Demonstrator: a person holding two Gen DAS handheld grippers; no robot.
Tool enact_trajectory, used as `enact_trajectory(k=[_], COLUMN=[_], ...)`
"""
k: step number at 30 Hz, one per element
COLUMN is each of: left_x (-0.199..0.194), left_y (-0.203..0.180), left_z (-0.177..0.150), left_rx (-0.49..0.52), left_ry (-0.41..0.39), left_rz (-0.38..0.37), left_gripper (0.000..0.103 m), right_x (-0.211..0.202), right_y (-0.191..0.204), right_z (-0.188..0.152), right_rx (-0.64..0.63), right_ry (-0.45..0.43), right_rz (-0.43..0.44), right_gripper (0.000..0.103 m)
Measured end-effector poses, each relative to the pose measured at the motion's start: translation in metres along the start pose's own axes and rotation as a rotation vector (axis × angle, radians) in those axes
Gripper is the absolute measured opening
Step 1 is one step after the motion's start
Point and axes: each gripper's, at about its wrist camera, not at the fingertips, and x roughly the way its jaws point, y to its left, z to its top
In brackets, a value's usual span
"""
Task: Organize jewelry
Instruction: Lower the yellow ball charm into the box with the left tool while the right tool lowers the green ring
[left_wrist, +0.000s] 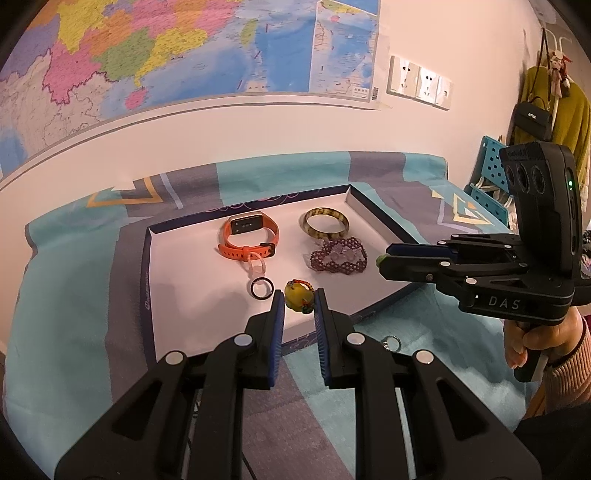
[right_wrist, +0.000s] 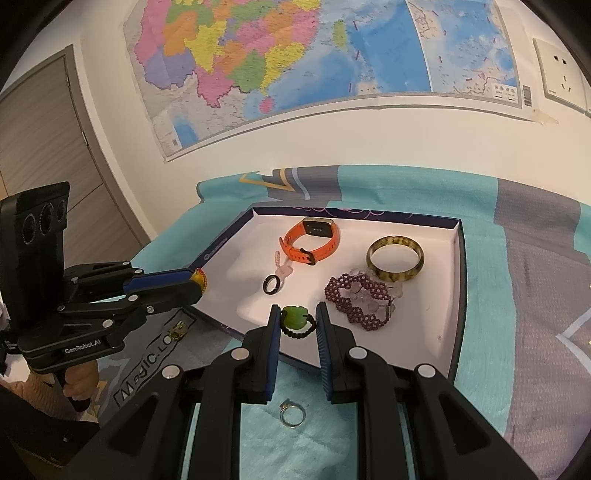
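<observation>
A white-lined tray (left_wrist: 177, 295) (right_wrist: 436, 295) holds an orange smartwatch (left_wrist: 248, 236) (right_wrist: 309, 242), a mottled bangle (left_wrist: 326, 222) (right_wrist: 395, 263), a purple beaded bracelet (left_wrist: 338, 255) (right_wrist: 360, 299), a black ring (left_wrist: 261, 287) (right_wrist: 272, 284) and a clear pink charm (left_wrist: 256, 264) (right_wrist: 283, 268). My left gripper (left_wrist: 299, 304) (right_wrist: 201, 282) is shut on a yellow bead with a coloured cord (left_wrist: 298, 296), just above the tray's near edge. My right gripper (right_wrist: 295, 323) (left_wrist: 380, 258) is shut on a green stone on a black cord (right_wrist: 295, 321), over the tray.
A silver ring (right_wrist: 292, 412) (left_wrist: 392, 343) lies on the teal and grey cloth (left_wrist: 74, 332) in front of the tray. A map and sockets (left_wrist: 419, 83) are on the wall behind. Bags hang at the far right (left_wrist: 543, 107).
</observation>
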Motion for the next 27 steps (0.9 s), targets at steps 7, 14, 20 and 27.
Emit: enact_trajectory(k=[7,14,20,27], left_x=[0.006,0.012,0.017,0.021], left_y=[0.002,0.004,0.007,0.007], left_z=[0.001,0.001,0.003,0.004], left_rx=[-0.009,-0.015,-0.02,-0.022], left_ry=[0.008,0.014,0.023,0.028], left_rz=[0.004,0.006,0.009,0.012], left_gripper=[0.017,0.017,0.017,0.017], right_x=[0.005,0.01,0.013,0.018], right_y=[-0.003,-0.006,-0.008,-0.011], right_z=[0.002,0.003,0.005,0.006], right_rx=[0.005,0.012,0.014,0.024], right_ry=[0.003,0.008,0.012,0.017], right_rz=[-0.007,-0.011,-0.015,-0.019], right_gripper=[0.017,0.017,0.017,0.017])
